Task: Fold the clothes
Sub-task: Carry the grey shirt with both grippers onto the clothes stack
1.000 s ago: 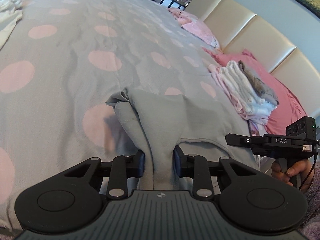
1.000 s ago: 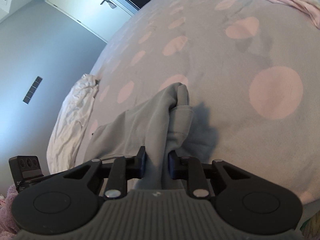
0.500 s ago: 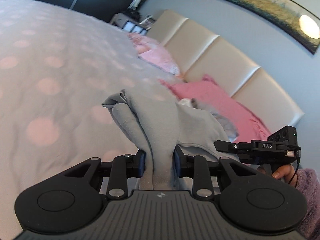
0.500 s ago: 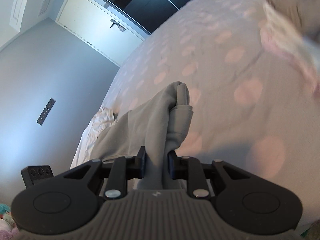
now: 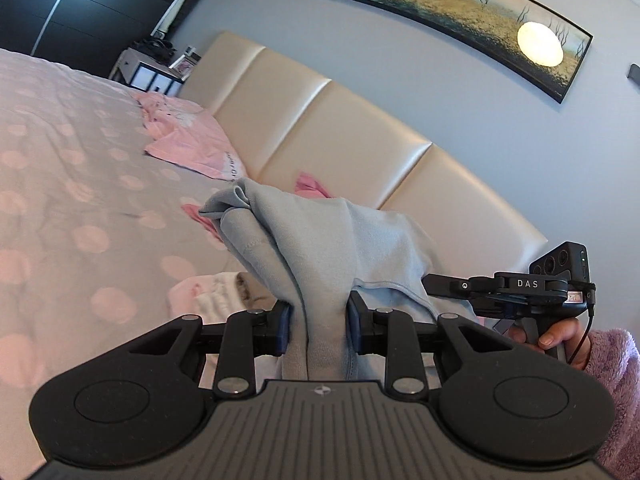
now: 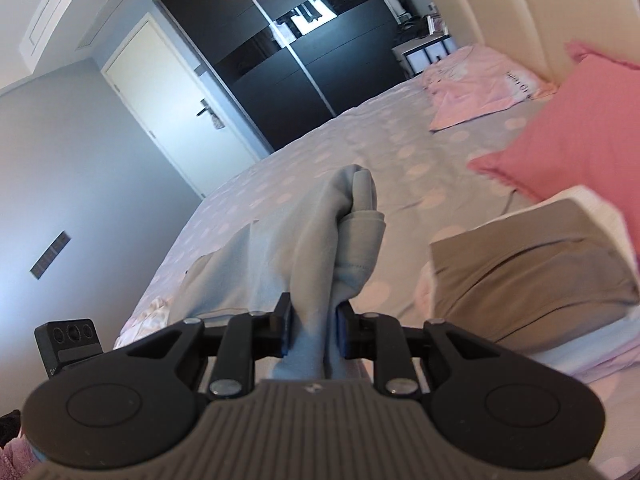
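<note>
Both claws, left claw (image 5: 318,316) and right claw (image 6: 311,330), clamp the folded grey garment (image 5: 320,236); judged nearly done, stacking on the folded pile (image 6: 532,280) at lower right remains.

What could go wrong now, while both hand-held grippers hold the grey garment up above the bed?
1. Each hand-held gripper, left and right, pinches only a bunched bit of the grey garment; a thick wad may slip out.
2. The folded stack lies close on the right; hanging cloth could drag across and topple it.
3. The garment looks crumpled at both grips, so it may land creased on the dotted bedspread.
</note>
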